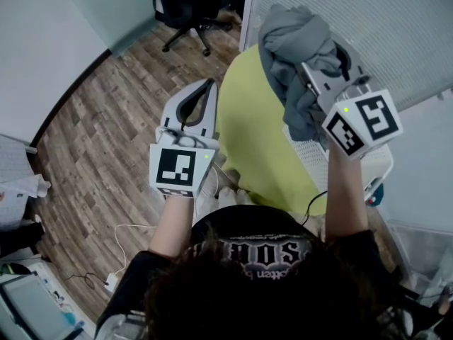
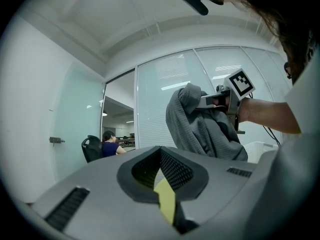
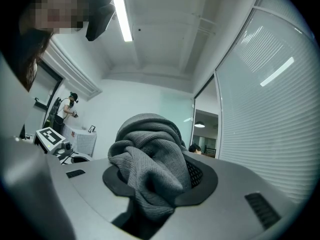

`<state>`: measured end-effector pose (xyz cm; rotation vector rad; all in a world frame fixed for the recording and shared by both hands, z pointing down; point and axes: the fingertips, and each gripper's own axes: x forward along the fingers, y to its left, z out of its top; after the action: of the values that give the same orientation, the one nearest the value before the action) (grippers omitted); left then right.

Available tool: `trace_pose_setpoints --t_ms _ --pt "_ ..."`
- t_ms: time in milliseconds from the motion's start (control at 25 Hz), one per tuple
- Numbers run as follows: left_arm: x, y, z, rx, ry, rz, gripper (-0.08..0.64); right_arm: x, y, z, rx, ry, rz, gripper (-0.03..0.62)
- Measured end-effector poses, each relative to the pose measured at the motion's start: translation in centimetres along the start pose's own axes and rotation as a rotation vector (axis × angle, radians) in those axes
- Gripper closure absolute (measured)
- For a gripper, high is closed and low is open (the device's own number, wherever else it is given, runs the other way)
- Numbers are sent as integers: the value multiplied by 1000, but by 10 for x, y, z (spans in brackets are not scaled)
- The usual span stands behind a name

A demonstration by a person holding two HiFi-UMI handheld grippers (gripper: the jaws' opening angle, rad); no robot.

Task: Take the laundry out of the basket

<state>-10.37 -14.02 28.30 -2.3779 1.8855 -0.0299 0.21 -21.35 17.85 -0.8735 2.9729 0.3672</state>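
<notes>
My right gripper (image 1: 306, 66) is raised high and shut on a bunched grey knitted garment (image 1: 294, 41), which hangs in folds below the jaws. In the right gripper view the grey garment (image 3: 150, 159) fills the space between the jaws of the right gripper (image 3: 155, 171). The left gripper view shows the grey garment (image 2: 200, 129) dangling from the right gripper (image 2: 220, 101). My left gripper (image 1: 210, 85) is held up beside it with its tips together and nothing between them. The left gripper (image 2: 160, 151) shows only background through its slit. The white lattice basket (image 1: 379, 167) stands low on the right.
A smooth yellow-green rounded surface (image 1: 258, 140) lies below, between the two grippers. A glass partition with blinds (image 1: 396, 27) runs along the right. A black office chair (image 1: 187, 9) stands on the wood floor, and a white cable (image 1: 131, 231) lies there. A seated person (image 2: 107, 140) is far off.
</notes>
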Motion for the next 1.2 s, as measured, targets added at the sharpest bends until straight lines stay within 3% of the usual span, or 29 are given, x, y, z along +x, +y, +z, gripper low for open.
trace_pose_setpoints --t_ms 600,1200 --pt "-28 45 -1 1 -6 25 561 39 53 37 -55 -57 48 422" --pt "-13 48 -2 -18 -28 12 561 47 49 21 -2 -55 60 422"
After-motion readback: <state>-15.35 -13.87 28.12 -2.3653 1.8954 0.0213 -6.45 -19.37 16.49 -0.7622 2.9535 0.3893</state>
